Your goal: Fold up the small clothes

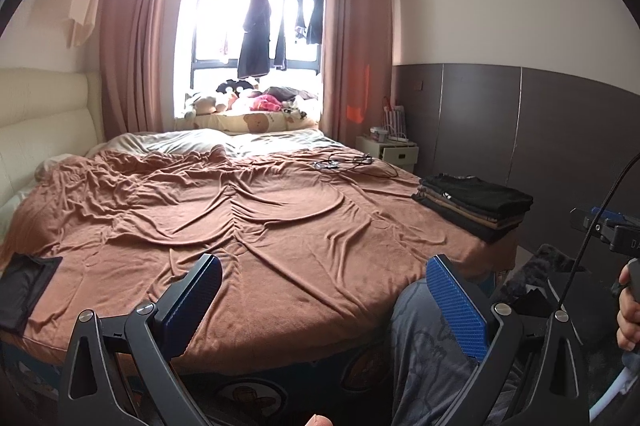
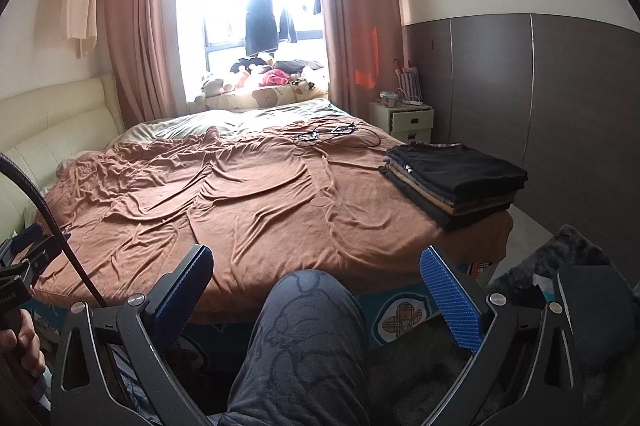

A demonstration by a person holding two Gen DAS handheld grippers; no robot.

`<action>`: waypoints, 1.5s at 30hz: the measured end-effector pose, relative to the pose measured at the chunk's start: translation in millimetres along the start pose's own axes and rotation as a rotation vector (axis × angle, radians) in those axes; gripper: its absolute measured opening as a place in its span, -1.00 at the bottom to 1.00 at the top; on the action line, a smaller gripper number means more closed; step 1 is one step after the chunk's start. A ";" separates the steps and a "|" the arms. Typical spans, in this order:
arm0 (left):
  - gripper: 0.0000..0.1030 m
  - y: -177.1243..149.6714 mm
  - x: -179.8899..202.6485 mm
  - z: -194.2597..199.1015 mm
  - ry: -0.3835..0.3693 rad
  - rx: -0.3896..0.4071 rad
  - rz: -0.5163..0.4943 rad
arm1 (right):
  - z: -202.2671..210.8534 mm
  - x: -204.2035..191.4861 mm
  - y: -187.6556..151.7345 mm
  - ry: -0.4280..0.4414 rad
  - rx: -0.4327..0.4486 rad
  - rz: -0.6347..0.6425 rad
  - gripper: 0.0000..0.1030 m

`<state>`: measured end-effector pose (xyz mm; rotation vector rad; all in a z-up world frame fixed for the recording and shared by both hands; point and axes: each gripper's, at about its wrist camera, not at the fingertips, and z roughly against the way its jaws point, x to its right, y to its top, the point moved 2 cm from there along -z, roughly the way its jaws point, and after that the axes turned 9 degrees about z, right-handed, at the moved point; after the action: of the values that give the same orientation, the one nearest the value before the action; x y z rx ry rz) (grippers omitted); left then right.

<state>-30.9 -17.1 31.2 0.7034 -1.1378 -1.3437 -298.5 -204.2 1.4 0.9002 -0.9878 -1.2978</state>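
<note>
Both hand-held grippers [image 1: 324,290] [image 2: 316,280], jaws apart and empty, face the brown-blanketed bed [image 2: 256,193]; folded dark clothes stack [image 2: 456,177] sits at right, presumably finished.

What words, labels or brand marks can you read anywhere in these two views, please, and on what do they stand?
"DA", cut off by the frame edge: on the right gripper's black mount.
White lettering on the left gripper's black mount: too small and cut off to read.
White mark on a garment in the stack of folded clothes: too small to read.
</note>
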 end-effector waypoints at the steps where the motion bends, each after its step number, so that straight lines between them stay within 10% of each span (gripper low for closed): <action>1: 0.99 -1.6 -0.9 0.1 0.001 0.000 0.002 | -1.5 -0.7 -1.7 0.000 -0.003 0.001 1.00; 45: 0.99 0.0 -8.0 -1.9 0.013 -0.001 0.022 | -7.6 -17.1 -2.6 -0.006 -0.028 0.008 1.00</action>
<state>-28.1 -9.9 28.7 0.6960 -1.1313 -1.3199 -292.5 -187.4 -4.9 0.8708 -0.9752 -1.3057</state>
